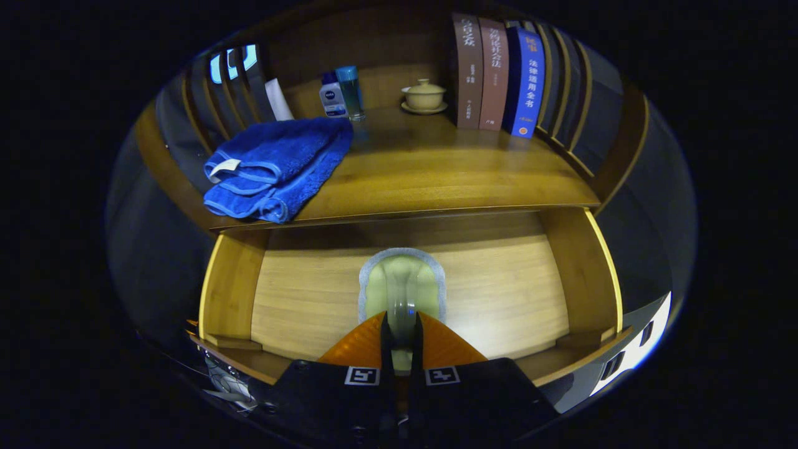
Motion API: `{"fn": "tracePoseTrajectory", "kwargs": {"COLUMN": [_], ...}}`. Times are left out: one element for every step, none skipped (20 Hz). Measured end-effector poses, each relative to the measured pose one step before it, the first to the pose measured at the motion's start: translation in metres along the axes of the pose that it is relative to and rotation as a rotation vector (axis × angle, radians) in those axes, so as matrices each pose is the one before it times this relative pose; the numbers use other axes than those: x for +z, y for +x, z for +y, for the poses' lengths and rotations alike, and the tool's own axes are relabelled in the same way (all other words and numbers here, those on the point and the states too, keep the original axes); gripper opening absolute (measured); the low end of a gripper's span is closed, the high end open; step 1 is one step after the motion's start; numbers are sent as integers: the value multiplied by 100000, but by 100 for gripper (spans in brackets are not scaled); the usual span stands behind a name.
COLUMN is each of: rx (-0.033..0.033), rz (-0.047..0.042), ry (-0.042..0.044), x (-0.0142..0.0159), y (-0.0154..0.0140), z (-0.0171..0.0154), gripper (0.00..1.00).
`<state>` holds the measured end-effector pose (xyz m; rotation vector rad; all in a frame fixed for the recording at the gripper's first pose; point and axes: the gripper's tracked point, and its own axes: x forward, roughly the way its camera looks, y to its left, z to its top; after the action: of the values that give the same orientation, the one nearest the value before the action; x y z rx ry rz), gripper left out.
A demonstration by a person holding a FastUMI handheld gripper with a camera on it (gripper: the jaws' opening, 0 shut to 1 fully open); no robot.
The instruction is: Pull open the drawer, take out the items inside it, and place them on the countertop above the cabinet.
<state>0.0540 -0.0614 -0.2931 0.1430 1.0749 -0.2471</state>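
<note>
The wooden drawer stands pulled open below the countertop. Over its bare floor is a pale green item with a grey rim, with an arched greyish band running down its middle. My gripper is above the drawer's front. Its two orange fingers are nearly together and press on that band from both sides. I cannot tell whether the item rests on the drawer floor or hangs just above it. A folded blue towel lies on the countertop's left part, overhanging its front edge.
At the back of the countertop stand a small white bottle, a blue-capped clear bottle and a lidded beige cup on a saucer. Three upright books stand at the back right. Slatted wooden rails flank both sides.
</note>
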Motion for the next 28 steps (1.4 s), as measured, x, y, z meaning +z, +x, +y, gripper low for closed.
{"fn": "tracePoseTrajectory", "kwargs": {"rx": [183,56,535,266,856,679,574,429,524,450,206,676,430,197,-286,-745,-667,-233,-495,-873,-855,-53,-1169,-224,132,-395,1475,-227], "rz": [-2057,-2981,-3288,-3358,-2891,-1392,-1099,-623,-885,-997,-417,556,979,79,48,1513,1994,2202,1539,999,1151,1949,1552,1683,584,166,-56,-1213], "ry": [589,690,891,1321,1005,222,28,107,115,225,112,184,-238,898,654,311,38,-953,-1054,-1336,-1211,-868,-953,-375,120,299,678,667], "x": [422,893,1205,1288,1483,1233,1167,1185,1432,1477,1049,1035,1008,1248,643,416,327,215,281,277,52,-57,-127,-200,-77,150,-141,220], "y": [-753,-707,-642,-126,3,385,463,720,675,825,760,969,889,1031,925,911,855,881,717,571,531,554,268,451,406,120,97,102], "z": [-28,-18,128,157,337,276,264,223,266,223,194,284,282,76,-243,-54,-7,187,40,74,58,128,11,-24,63,-96,210,-95], "gripper": [11,12,11,12,12,11,12,11,12,12,12,12,12,12,12,12,12,12,12,12,12,11,12,15,16,22,23,26]}}
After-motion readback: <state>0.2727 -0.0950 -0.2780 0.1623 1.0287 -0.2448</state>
